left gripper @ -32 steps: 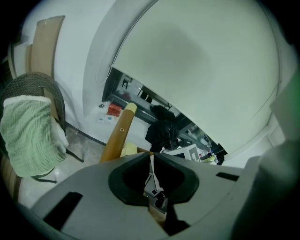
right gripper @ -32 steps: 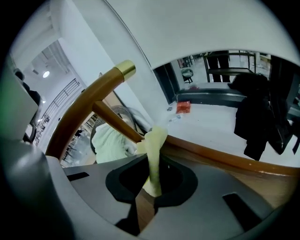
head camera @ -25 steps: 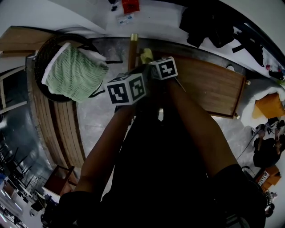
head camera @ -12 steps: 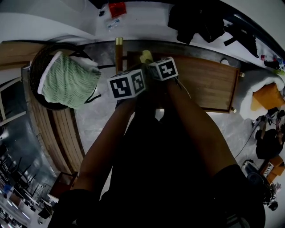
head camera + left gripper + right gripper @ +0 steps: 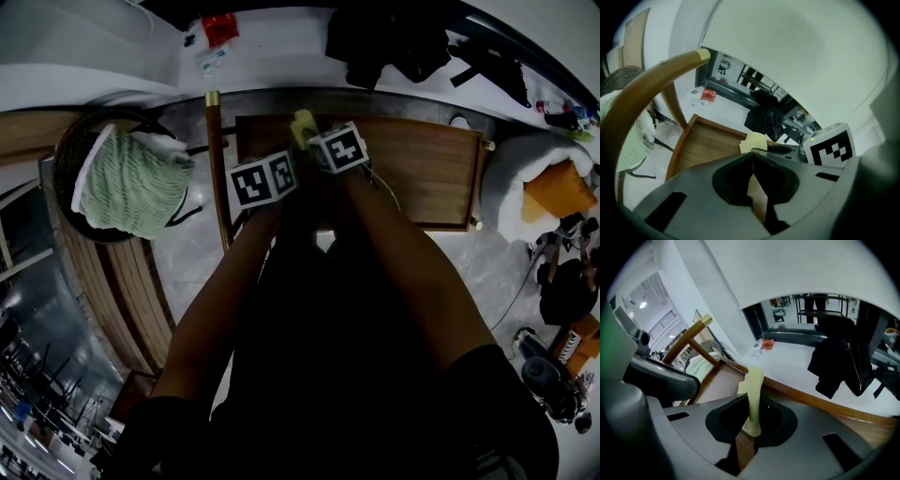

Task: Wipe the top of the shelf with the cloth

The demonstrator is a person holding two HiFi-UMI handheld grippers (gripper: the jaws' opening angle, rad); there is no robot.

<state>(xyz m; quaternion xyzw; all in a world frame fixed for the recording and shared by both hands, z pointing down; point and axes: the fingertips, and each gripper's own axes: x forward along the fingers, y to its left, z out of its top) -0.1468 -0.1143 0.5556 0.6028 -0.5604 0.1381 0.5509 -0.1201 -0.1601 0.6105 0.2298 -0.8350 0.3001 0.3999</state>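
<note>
Wooden shelf (image 5: 422, 178) below: right gripper (image 5: 752, 401) pinches yellow cloth (image 5: 753, 378) (left gripper (image 5: 752, 161) closed).

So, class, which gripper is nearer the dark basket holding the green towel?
Left. The left gripper is just right of the basket; the right gripper lies beyond it, farther right.

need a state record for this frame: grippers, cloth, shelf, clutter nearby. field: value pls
left gripper: jaws shut, nothing between them
right gripper: jaws shut on the yellow cloth
cloth position: over the far left part of the wooden shelf top; contact cannot be told
left of shelf: wooden pole; dark basket holding a green knit textile
beyond shelf: dark clothes on the pale floor
</note>
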